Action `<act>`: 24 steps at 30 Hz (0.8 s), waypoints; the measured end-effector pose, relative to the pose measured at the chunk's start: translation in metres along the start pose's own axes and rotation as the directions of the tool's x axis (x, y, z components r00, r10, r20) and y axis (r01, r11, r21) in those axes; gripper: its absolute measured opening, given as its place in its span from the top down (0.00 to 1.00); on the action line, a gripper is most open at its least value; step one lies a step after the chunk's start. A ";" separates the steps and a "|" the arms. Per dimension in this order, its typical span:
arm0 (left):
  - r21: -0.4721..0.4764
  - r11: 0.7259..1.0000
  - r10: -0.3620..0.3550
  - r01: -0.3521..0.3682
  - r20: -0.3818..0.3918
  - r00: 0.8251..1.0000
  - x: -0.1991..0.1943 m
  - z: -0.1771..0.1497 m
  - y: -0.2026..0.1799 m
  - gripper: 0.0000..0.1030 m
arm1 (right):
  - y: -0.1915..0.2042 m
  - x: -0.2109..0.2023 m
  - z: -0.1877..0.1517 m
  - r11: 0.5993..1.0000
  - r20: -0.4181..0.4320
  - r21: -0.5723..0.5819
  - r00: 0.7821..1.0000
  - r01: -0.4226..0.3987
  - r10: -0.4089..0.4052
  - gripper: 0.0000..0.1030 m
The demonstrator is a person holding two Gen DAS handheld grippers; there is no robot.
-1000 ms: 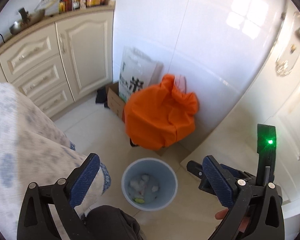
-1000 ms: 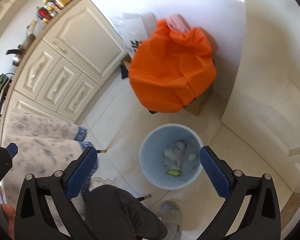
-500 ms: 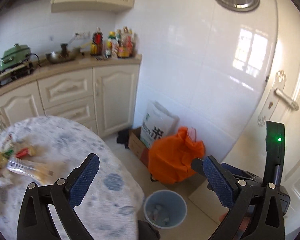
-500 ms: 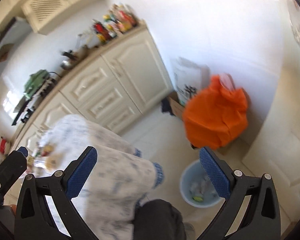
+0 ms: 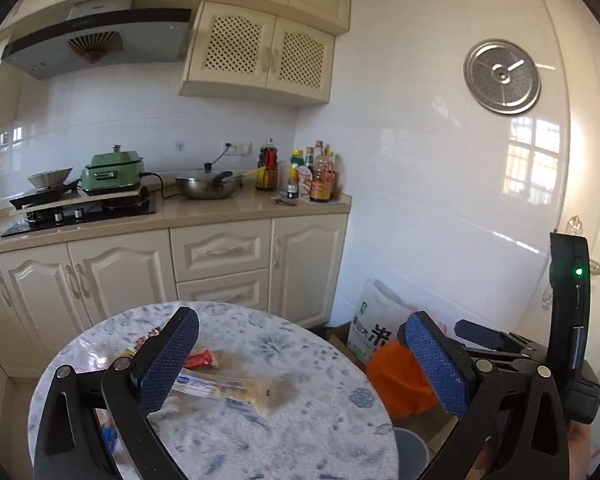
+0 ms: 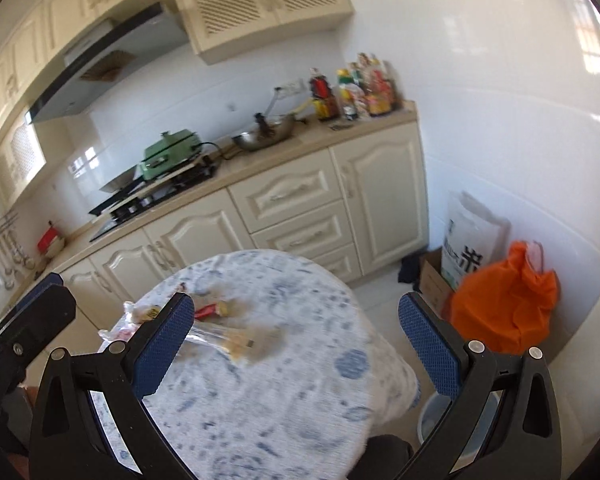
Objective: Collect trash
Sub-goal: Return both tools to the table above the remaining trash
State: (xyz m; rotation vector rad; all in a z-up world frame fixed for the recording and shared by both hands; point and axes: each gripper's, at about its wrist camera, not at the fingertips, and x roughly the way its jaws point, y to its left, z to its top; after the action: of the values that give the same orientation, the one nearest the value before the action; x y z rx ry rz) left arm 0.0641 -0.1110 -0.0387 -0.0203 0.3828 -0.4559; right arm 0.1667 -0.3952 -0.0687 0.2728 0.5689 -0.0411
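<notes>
clear wrapper lies lengthwise left-right on table | both jaws wide, empty

The left tool gapes empty above the round table; wrappers, seemingly, lie beneath.

Round desk lower centre, wrappers on its left part. Bin on floor at desk's right edge, bag behind it against wall. Cabinets behind desk, wok on top.
</notes>
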 end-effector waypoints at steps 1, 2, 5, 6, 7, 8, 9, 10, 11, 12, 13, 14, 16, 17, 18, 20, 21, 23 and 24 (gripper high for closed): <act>-0.011 1.000 0.014 -0.014 0.017 1.000 -0.014 -0.001 0.012 0.01 | 0.010 0.001 0.002 1.000 0.006 -0.017 1.000 -0.009 0.009 0.00; -0.015 1.000 0.025 -0.024 0.029 0.999 -0.021 -0.003 0.016 0.01 | 0.022 0.001 0.003 0.999 0.012 -0.037 1.000 -0.020 0.021 0.00; -0.023 0.996 0.083 -0.082 0.073 0.994 -0.054 -0.012 0.032 0.01 | 0.057 0.001 0.008 0.994 0.034 -0.104 0.999 -0.034 0.038 0.00; -0.028 0.994 0.104 -0.102 0.082 0.991 -0.065 -0.016 0.041 0.01 | 0.065 0.001 0.009 0.992 0.039 -0.123 0.998 -0.038 0.043 0.00; -0.032 0.993 0.116 -0.114 0.085 0.990 -0.066 -0.020 0.038 0.01 | 0.074 0.000 0.009 0.989 0.043 -0.140 0.998 -0.046 0.052 0.00; -0.042 0.991 0.131 -0.128 0.088 0.987 -0.074 -0.024 0.045 0.01 | 0.084 -0.001 0.010 0.986 0.047 -0.157 0.997 -0.055 0.063 0.00; -0.052 0.988 0.149 -0.145 0.090 0.985 -0.083 -0.029 0.052 0.01 | 0.094 -0.002 0.010 0.983 0.052 -0.172 0.996 -0.063 0.073 0.00; -0.059 0.985 0.166 -0.161 0.089 0.982 -0.083 -0.029 0.052 0.01 | 0.100 -0.002 0.010 0.981 0.055 -0.182 0.995 -0.068 0.079 0.00; -0.069 0.981 0.188 -0.183 0.087 0.978 -0.093 -0.034 0.060 0.01 | 0.109 -0.004 0.010 0.977 0.059 -0.201 0.995 -0.071 0.084 0.00; -0.073 0.978 0.201 -0.195 0.083 0.976 -0.093 -0.033 0.057 0.01 | 0.117 -0.004 0.011 0.974 0.063 -0.215 0.994 -0.071 0.086 0.00; -0.080 0.974 0.220 -0.214 0.077 0.972 -0.101 -0.037 0.064 0.01 | 0.125 -0.005 0.011 0.970 0.064 -0.232 0.994 -0.073 0.090 0.00; -0.085 0.970 0.235 -0.229 0.070 0.970 -0.105 -0.035 0.063 0.01 | 0.136 -0.005 0.011 0.965 0.063 -0.251 0.993 -0.076 0.095 0.00; -0.091 0.962 0.265 -0.259 0.060 0.962 -0.116 -0.033 0.065 0.01 | 0.150 -0.008 0.011 0.957 0.062 -0.279 0.993 -0.082 0.103 0.00; -0.094 0.956 0.284 -0.278 0.053 0.957 -0.122 -0.033 0.067 0.01 | 0.159 -0.009 0.011 0.952 0.062 -0.294 0.992 -0.084 0.107 0.00; -0.098 0.951 0.300 -0.294 0.048 0.953 -0.127 -0.029 0.065 0.01 | 0.166 -0.010 0.011 0.949 0.063 -0.304 0.992 -0.086 0.110 0.00; -0.112 0.944 0.317 -0.311 0.036 0.948 -0.139 -0.025 0.067 0.01 | 0.177 -0.010 0.014 0.945 0.061 -0.315 0.992 -0.088 0.113 0.00; -0.113 0.942 0.322 -0.317 0.028 0.946 -0.142 -0.019 0.066 0.01 | 0.182 -0.009 0.015 0.941 0.057 -0.325 0.991 -0.096 0.120 0.00; -0.113 0.932 0.349 -0.345 0.015 0.937 -0.149 -0.012 0.067 0.01 | 0.194 -0.008 0.015 0.930 0.050 -0.357 0.992 -0.091 0.116 0.00; -0.114 0.929 0.356 -0.353 0.012 0.934 -0.152 -0.004 0.068 0.01 | 0.198 -0.006 0.015 0.926 0.050 -0.368 0.993 -0.083 0.109 0.00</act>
State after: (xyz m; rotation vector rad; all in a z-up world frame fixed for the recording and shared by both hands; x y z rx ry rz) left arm -0.0337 0.0161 0.0049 -0.0647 0.3694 -0.0752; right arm 0.1917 -0.2087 -0.0046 -0.0652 0.4821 0.1500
